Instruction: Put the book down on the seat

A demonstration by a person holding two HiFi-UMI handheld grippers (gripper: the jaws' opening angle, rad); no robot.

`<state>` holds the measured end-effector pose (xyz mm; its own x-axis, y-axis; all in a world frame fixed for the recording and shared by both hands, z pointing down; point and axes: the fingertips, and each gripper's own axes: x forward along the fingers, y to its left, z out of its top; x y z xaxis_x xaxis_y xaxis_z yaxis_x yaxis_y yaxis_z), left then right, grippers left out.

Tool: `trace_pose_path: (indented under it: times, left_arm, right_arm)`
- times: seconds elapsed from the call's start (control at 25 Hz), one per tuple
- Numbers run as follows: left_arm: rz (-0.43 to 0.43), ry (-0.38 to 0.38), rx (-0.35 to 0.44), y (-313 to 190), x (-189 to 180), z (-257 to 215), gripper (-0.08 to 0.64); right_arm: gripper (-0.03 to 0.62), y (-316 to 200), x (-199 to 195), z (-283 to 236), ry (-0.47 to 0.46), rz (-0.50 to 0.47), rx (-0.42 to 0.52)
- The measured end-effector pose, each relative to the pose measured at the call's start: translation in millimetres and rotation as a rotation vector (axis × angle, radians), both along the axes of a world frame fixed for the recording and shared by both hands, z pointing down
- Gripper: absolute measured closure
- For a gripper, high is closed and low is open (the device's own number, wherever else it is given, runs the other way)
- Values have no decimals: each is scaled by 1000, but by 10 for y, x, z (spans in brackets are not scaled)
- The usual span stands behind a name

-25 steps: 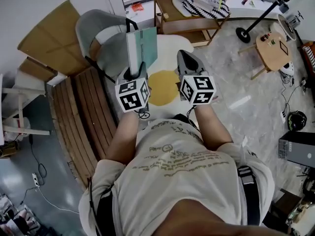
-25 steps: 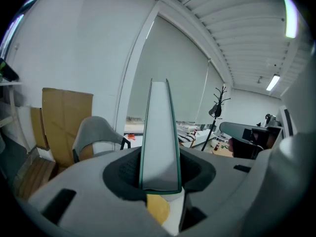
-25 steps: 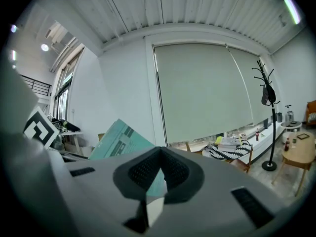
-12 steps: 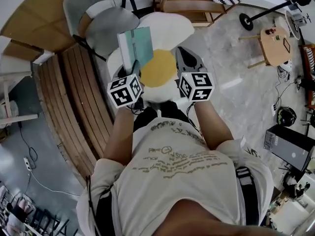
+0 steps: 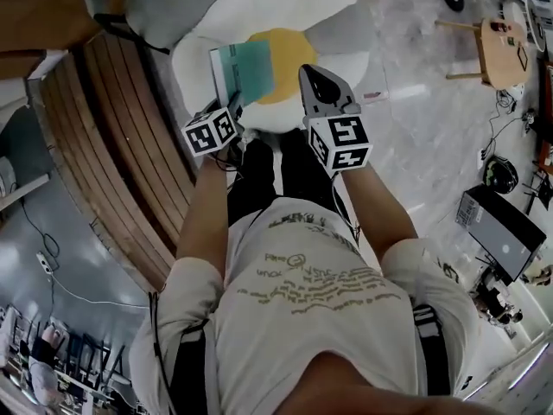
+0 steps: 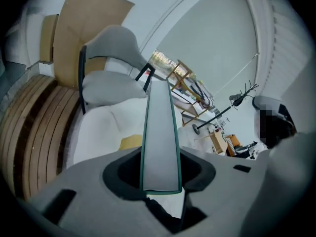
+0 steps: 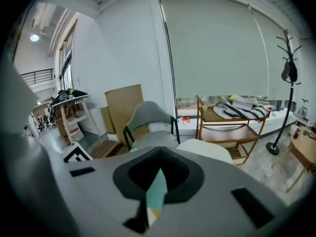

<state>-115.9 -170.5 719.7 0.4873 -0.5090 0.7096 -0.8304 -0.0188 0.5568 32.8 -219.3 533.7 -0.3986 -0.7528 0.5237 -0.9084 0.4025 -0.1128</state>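
Head view: we have lowered both grippers toward the seat (image 5: pixel 294 7); the book (image 5: pixel 244 72), clamped upright in the jaws of the left gripper (image 5: pixel 232 106), now hangs over the seat's yellow centre, not yet laid down, while the right gripper (image 5: pixel 318 85), jaws together and empty, hovers over the seat too

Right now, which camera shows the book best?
The head view: there the book shows its teal cover, clamped in the left gripper. The left gripper view sees only its edge; the right gripper view, a teal sliver.

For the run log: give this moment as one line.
left gripper shut on book | right gripper shut, empty | book over seat
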Motion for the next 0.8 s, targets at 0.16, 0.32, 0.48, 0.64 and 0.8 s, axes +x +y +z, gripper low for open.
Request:
trace_pose_path:
  times: [0.16, 0.32, 0.48, 0.64, 0.8]
  left_arm:
    - [35, -15, -88, 155, -23, 619, 388]
    - [14, 26, -154, 285, -38, 1106, 388]
    - [1, 97, -157, 217, -53, 1458, 388]
    - [-66, 201, -146, 60, -56, 1755, 388]
    - [-145, 268, -146, -40, -96, 2023, 388]
  right_arm:
    - [566, 25, 8, 414, 19, 5, -53]
    - [566, 60, 72, 922, 38, 26, -132]
    - [566, 85, 87, 1303, 64, 19, -166]
    - [566, 302, 252, 1672, 109, 23, -226]
    - [566, 563, 430, 1975, 126, 50, -285]
